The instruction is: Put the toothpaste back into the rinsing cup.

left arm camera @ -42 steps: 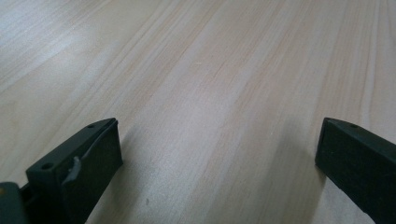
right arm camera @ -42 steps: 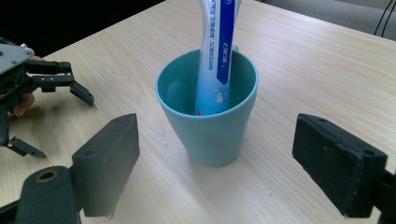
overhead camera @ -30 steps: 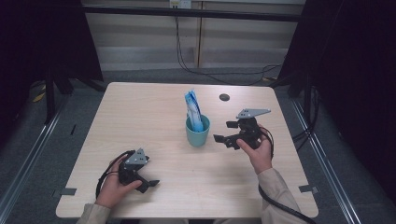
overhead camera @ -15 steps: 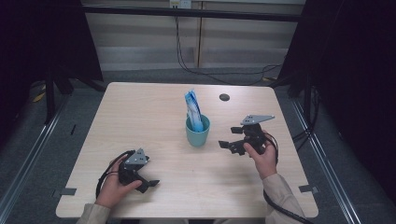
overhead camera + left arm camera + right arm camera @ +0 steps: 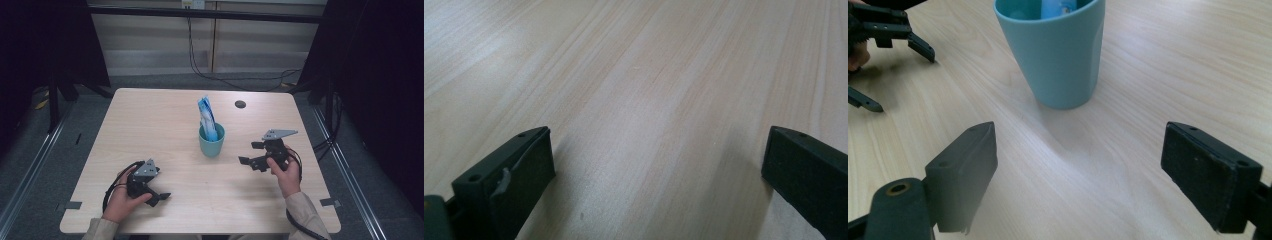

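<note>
Approaching teal cup (image 5: pixel 211 141) at desk (image 5: pixel 150 120) centre, blue packet (image 5: pixel 206 117) standing inside | right tongs (image 5: pixel 254 154) wide open, empty, facing cup | left tongs (image 5: pixel 159 191) wide open, empty, resting near desk front | straddle cup wall squarely, avoid tipping.

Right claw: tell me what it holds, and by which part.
Nothing. The right claw is open, its jaws wide apart over bare table, short of the cup. The left claw is open and empty too.
</note>
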### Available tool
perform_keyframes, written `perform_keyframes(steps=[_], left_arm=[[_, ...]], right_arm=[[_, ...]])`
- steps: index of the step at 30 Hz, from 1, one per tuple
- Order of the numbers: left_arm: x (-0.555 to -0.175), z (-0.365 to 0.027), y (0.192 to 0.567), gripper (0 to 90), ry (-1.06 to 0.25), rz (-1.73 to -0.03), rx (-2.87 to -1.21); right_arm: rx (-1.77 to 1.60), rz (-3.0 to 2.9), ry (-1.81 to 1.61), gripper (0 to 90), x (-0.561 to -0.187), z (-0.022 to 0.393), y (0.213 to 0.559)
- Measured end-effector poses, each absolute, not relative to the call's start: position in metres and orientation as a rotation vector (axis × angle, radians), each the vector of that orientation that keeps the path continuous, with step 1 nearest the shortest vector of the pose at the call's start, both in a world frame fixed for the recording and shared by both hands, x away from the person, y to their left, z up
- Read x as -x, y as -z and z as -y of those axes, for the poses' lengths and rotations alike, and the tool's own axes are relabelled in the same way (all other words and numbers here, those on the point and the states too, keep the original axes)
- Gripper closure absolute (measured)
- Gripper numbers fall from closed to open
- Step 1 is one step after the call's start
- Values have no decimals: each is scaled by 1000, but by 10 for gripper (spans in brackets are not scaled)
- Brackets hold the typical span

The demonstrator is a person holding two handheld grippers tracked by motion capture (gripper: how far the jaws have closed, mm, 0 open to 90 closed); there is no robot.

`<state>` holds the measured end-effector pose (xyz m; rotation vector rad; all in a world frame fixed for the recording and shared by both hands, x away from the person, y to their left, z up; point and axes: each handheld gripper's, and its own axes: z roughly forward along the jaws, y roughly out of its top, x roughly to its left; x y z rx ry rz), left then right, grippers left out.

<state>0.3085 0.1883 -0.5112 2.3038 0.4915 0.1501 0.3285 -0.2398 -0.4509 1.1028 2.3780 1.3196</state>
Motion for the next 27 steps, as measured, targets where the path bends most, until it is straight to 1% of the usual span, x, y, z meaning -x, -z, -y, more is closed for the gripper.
perform_keyframes(steps=[27], left_arm=[[-308,-188,511,0,-150,-492,-2304]], right_arm=[[-1133,-2426,-1214,149,-309,256,489]])
